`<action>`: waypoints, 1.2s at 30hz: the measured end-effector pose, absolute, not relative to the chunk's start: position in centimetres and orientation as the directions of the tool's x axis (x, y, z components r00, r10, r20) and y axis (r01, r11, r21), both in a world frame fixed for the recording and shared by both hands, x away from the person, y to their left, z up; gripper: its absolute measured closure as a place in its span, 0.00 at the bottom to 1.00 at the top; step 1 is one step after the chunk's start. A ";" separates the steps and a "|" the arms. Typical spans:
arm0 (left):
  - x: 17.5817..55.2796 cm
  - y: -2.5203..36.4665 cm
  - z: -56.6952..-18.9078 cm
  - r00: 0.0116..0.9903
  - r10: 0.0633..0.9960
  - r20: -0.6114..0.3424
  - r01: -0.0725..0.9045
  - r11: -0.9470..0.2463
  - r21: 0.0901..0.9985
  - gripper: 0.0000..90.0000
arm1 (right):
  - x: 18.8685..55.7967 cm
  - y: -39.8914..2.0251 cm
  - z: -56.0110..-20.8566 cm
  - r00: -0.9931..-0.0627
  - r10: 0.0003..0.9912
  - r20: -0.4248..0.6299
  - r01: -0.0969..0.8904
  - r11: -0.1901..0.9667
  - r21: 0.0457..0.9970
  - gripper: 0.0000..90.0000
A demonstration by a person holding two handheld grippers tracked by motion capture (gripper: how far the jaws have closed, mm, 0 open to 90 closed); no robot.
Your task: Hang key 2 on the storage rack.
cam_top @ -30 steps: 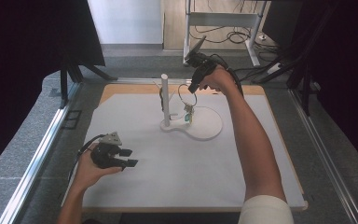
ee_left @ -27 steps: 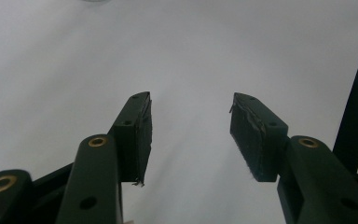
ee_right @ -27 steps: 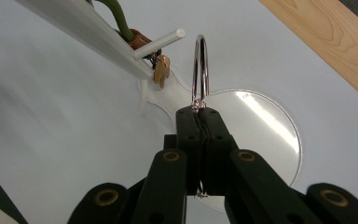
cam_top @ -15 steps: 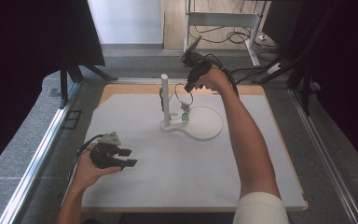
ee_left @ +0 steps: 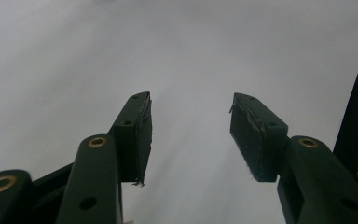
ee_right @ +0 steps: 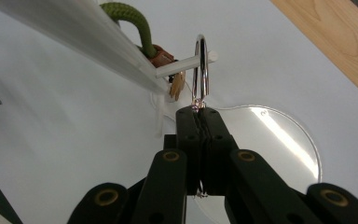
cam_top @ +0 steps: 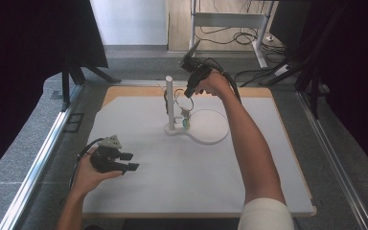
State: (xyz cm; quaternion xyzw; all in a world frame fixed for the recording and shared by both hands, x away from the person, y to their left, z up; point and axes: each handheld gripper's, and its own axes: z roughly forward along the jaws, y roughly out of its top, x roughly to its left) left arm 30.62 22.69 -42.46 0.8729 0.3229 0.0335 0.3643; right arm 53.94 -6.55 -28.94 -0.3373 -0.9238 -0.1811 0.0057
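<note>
A white-covered counter (cam_top: 139, 201) carries a white stand (cam_top: 170, 103) whose upright post rises from a round clear base, with a short peg (ee_right: 184, 65) jutting sideways from the post. The right gripper (ee_right: 198, 111), reaching to the far side of the stand, is closed tight on the bottom of a metal ring (ee_right: 201, 70) that stands on edge, looped around the peg near its free tip. So freeing the ring probably means drawing it along the peg's long axis, past the tip. The left gripper (ee_left: 191, 135) rests well apart at the near left, jaws wide apart and holding nothing.

A white sheet covers the tabletop (cam_top: 196, 177), its wooden edge (cam_top: 124, 91) showing at the far side. Beyond lies grey floor (cam_top: 139, 62) — black cables (cam_top: 230, 36) sprawl there beneath a white metal frame (cam_top: 230, 19).
</note>
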 end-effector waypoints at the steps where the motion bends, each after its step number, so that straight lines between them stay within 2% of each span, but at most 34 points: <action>1: 30.6 22.7 -42.4 0.788 0.589 -0.178 0.540 -0.523 0.659 0.55 | 53.9 -6.5 -29.0 -0.775 0.617 0.133 0.622 0.710 0.329 0.98; 13: 30.5 22.3 -42.3 0.794 0.584 -0.169 0.533 -0.534 0.656 0.55 | 53.0 -6.2 -30.5 -0.787 0.596 0.159 0.613 0.725 0.314 0.96; 17: 30.5 22.3 -42.3 0.794 0.585 -0.169 0.533 -0.535 0.656 0.55 | 52.7 -6.4 -30.7 -0.785 0.594 0.177 0.616 0.719 0.321 0.86; 36: 30.3 21.4 -42.5 0.799 0.581 -0.158 0.530 -0.556 0.640 0.55 | 50.3 -10.4 -30.1 -0.775 0.610 0.167 0.620 0.679 0.393 0.73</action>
